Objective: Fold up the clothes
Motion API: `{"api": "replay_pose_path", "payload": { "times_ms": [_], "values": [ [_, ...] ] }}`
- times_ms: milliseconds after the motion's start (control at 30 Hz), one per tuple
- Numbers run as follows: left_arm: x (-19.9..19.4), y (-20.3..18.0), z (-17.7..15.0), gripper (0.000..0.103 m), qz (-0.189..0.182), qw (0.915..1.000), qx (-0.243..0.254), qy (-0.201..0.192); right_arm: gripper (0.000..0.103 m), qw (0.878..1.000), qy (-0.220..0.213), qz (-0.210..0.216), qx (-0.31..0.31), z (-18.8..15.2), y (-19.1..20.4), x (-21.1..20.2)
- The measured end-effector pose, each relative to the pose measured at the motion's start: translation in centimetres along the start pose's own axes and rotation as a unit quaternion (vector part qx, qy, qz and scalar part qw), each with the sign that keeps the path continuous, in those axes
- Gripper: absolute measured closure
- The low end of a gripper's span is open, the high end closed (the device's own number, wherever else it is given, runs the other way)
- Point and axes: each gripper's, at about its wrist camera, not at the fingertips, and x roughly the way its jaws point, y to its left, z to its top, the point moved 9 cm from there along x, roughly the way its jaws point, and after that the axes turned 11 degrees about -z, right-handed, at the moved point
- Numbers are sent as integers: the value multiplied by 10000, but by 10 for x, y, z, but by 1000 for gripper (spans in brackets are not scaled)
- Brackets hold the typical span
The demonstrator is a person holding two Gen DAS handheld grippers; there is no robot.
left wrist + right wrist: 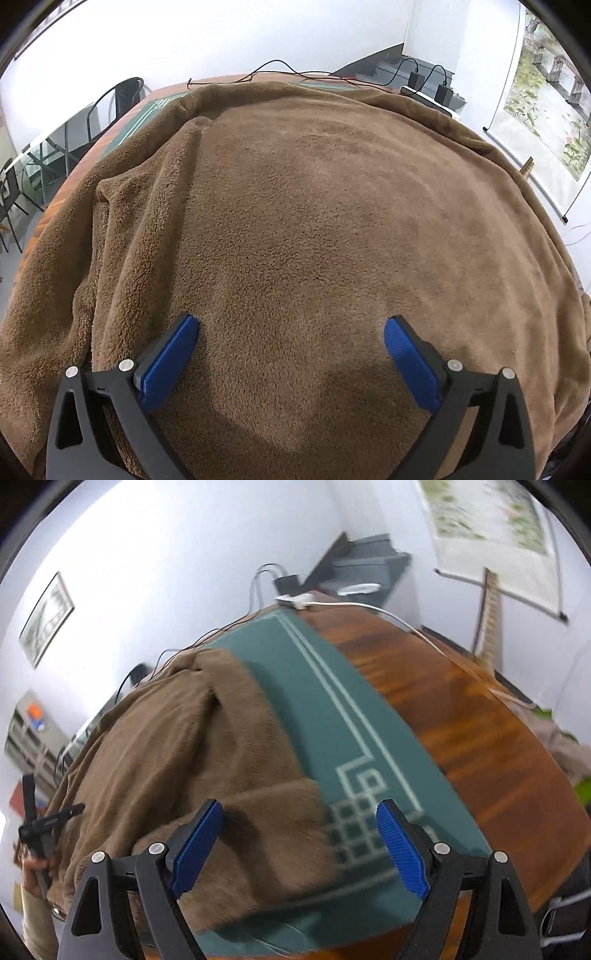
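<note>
White walls stand behind a wood table (461,716), and we see one green mat (332,738) lying on it. One brown fleece (314,221) lies spread on the mat, and it is the cloth we have to fold.

Our left view is almost full of fleece. It shows only a strip of mat past the far edge of the fleece, two black chairs (122,99) off to the left of the fleece, and two black plugs (430,86) with wires past its far right corner. Our right view shows much more. We see bare mat with pale lines to the right of the fleece, bare wood beyond that, and one white cable (369,607) at the far end of the table. It also shows the left gripper (40,834) in a hand at the left side of the fleece.

One scroll picture (546,103) hangs on the wall to the right of the fleece.

Our left gripper (291,332) is spread wide just over the fleece and grips nothing. Our right gripper (299,812) is spread wide too, over the right edge of the fleece, with nothing in it. This view is blurry.
</note>
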Motion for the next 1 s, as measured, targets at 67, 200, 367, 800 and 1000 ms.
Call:
{"api": "replay_pose_path", "payload": {
  "times_ms": [67,200,367,800,1000],
  "values": [
    [-1,1,0,1,21,10000,-2,1,16,9999,-53,-44,131,-2,-7,-1],
    [-4,3,0,1,17,10000,-38,-18,16,9999,-157,-43,26,-2,-5,-1],
    [-4,4,-1,1,7,10000,-56,-31,17,9991,-239,10,-352,-10,20,1],
    [-5,3,0,1,27,10000,-64,-25,82,9953,-965,63,-62,11,16,-27],
    [-5,4,0,1,33,10000,-54,-17,86,9729,-2043,-1066,185,60,-37,-80]
  ]
}}
